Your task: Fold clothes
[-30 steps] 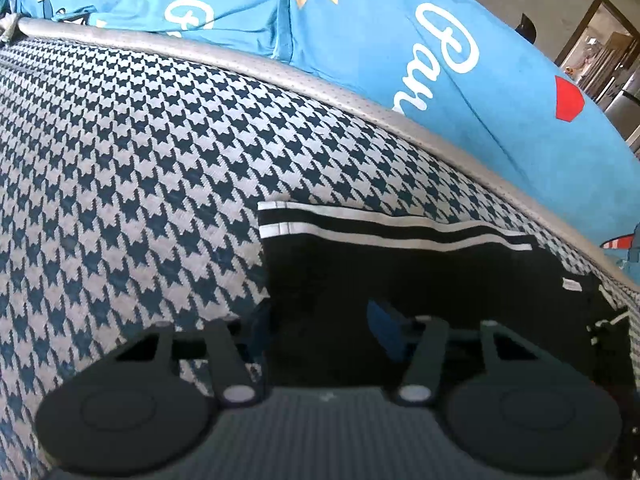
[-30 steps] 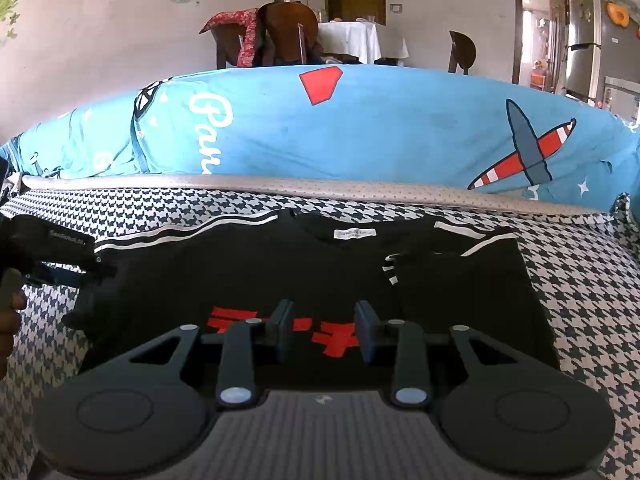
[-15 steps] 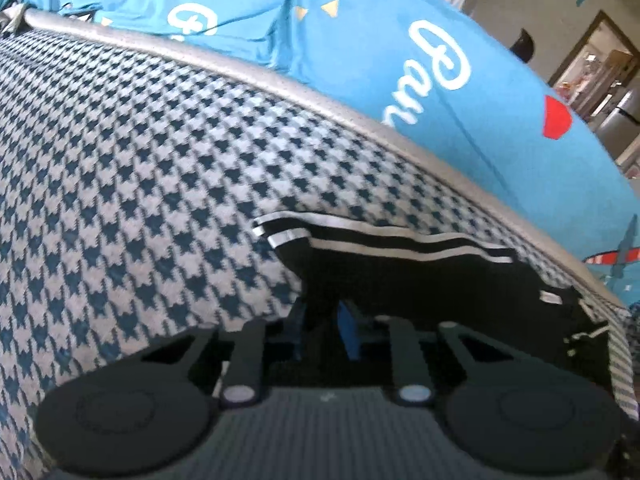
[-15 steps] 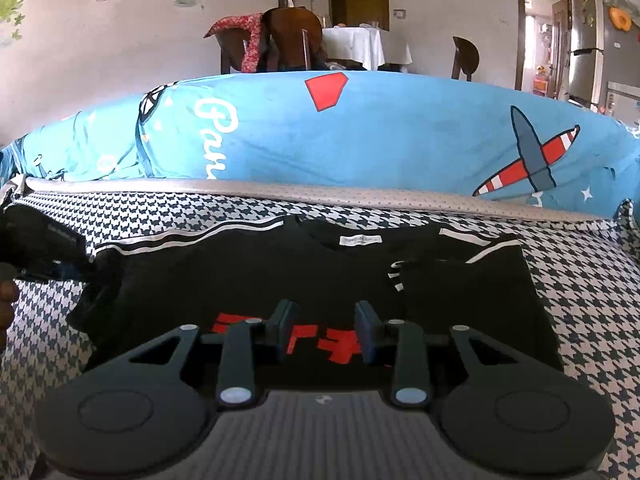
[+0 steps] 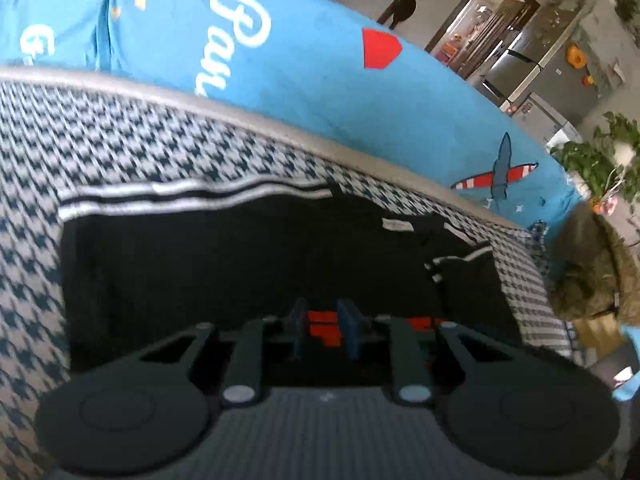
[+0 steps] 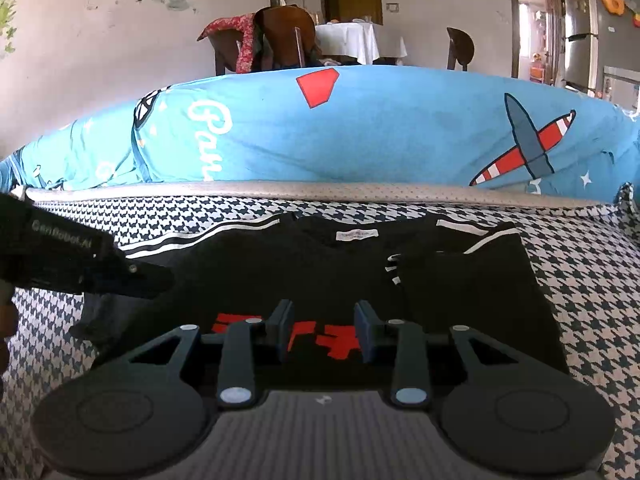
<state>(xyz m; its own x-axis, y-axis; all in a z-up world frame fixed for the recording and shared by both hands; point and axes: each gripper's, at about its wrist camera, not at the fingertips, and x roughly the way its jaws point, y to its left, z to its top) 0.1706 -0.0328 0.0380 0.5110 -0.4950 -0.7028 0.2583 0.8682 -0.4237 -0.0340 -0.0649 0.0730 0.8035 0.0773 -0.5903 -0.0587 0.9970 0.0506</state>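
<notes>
Right gripper [image 6: 323, 330]: jaws apart, nothing between them, hovering over the near part of the black T-shirt [image 6: 320, 272] — its red print [image 6: 328, 338] shows through the gap. Left gripper [image 5: 325, 330]: fingers with a narrow gap, red print visible between; can't tell if fabric is pinched. Shirt lies flat on the houndstooth cover [image 6: 580, 280], right sleeve folded inward, white-striped left sleeve [image 5: 192, 196] spread out. Beyond it — blue printed bedding [image 6: 400, 132].
</notes>
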